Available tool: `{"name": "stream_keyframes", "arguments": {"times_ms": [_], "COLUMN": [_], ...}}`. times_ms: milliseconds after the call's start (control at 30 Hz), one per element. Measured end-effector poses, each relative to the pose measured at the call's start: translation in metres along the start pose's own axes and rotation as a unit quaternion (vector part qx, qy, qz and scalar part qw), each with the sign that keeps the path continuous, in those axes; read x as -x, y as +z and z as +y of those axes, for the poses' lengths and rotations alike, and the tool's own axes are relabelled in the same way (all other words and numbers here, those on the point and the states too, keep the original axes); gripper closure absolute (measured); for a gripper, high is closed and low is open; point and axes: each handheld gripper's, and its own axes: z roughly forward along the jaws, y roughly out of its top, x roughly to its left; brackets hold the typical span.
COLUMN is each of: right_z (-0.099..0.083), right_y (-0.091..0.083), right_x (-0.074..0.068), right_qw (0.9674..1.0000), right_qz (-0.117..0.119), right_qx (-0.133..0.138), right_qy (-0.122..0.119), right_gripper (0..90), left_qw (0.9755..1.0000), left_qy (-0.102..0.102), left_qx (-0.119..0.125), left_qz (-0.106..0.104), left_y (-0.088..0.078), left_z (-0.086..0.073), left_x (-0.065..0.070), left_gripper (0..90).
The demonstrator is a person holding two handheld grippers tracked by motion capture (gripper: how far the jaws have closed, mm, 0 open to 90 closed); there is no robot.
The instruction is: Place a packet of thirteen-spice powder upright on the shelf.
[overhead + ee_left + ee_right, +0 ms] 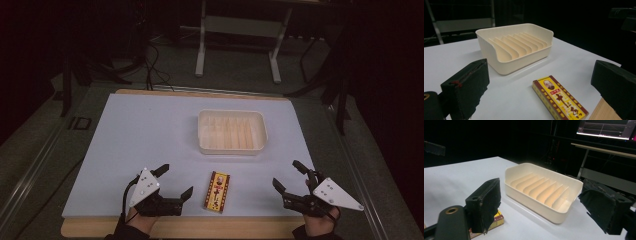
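Both tongs rest spread wide at the near edge of the white worktop [150, 130], each gripping nothing. Left tongs [172, 182] sit just beside the flat yellow and dark-red cardboard packet [217, 191], which lies to their right; right tongs [290, 175] stand farther off on the packet's other side. By that spacing the left hand looks the nearer and the likelier to make the pick.

Lying flat near the front edge of the worktop, the packet has its long axis running away from the person, tilted a little toward the right at its far end. In the left gripper view the packet [560, 98] lies low and between the two black jaws, slightly toward the right one, so a short reach forward and down would bring it between them; the jaws would best close across its narrow width.

Beyond it, well apart and toward the middle of the worktop, stands the cream plastic ribbed tray [231, 131], empty, its ribs running front to back. Nothing lies between packet and tray, nor between either tongs and the packet. In the right gripper view the packet [496, 220] peeks out behind the left jaw, with the tray [544, 192] ahead.
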Motion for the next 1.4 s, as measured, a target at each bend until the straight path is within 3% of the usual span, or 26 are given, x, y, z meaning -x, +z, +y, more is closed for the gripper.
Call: {"name": "stream_keyframes", "arguments": {"times_ms": [133, 200, 400, 500, 600, 767, 833, 967, 1133, 1333, 1400], "right_z": [-0.001, -0.001, 0.000, 0.000, -0.001, -0.002, -0.002, -0.002, -0.002, -0.002, -0.002], "right_y": [0.000, 0.000, -0.001, -0.001, 0.000, 0.001, 0.001, 0.002, 0.001, 0.002, 0.002], "right_x": [0.000, 0.001, 0.000, 0.000, 0.000, -0.001, -0.002, -0.002, -0.001, -0.002, -0.002], "right_qw": [1.0000, 1.0000, 0.9999, 1.0000, 0.9999, 0.9999, 0.9999, 0.9999, 0.9999, 0.9999, 0.9999], "right_qz": [-0.003, -0.004, -0.007, -0.006, -0.004, -0.004, -0.004, -0.004, -0.004, -0.005, -0.004], "right_qx": [-0.003, -0.004, -0.002, -0.002, -0.005, -0.008, -0.007, -0.008, -0.009, -0.011, -0.011], "right_qy": [0.002, 0.004, 0.008, 0.008, 0.009, 0.008, 0.008, 0.007, 0.008, 0.006, 0.005], "right_gripper": [15.7, 15.5, 14.6, 14.6, 14.6, 14.6, 14.6, 14.6, 14.6, 14.7, 14.6], "left_qw": [0.9996, 0.9987, 0.9973, 0.9964, 0.9952, 0.9945, 0.9944, 0.9939, 0.9904, 0.9854, 0.9834], "left_qy": [-0.021, -0.008, 0.019, 0.032, 0.029, -0.018, -0.022, -0.031, -0.021, -0.054, -0.056], "left_qx": [-0.017, -0.045, -0.070, -0.078, -0.093, -0.103, -0.102, -0.104, -0.129, -0.150, -0.157], "left_qz": [0.001, 0.023, -0.009, -0.009, -0.009, 0.005, 0.020, 0.023, 0.045, 0.060, 0.071], "left_y": [0.006, 0.011, 0.026, 0.033, 0.040, 0.054, 0.058, 0.068, 0.082, 0.099, 0.104], "left_z": [0.006, 0.010, 0.014, 0.016, 0.018, 0.020, 0.020, 0.018, 0.009, -0.006, -0.010], "left_x": [0.006, 0.013, 0.030, 0.041, 0.048, 0.051, 0.054, 0.058, 0.066, 0.069, 0.069], "left_gripper": [2.7, 2.8, 3.3, 4.1, 4.4, 4.3, 4.3, 4.2, 4.2, 4.2, 4.2]}}
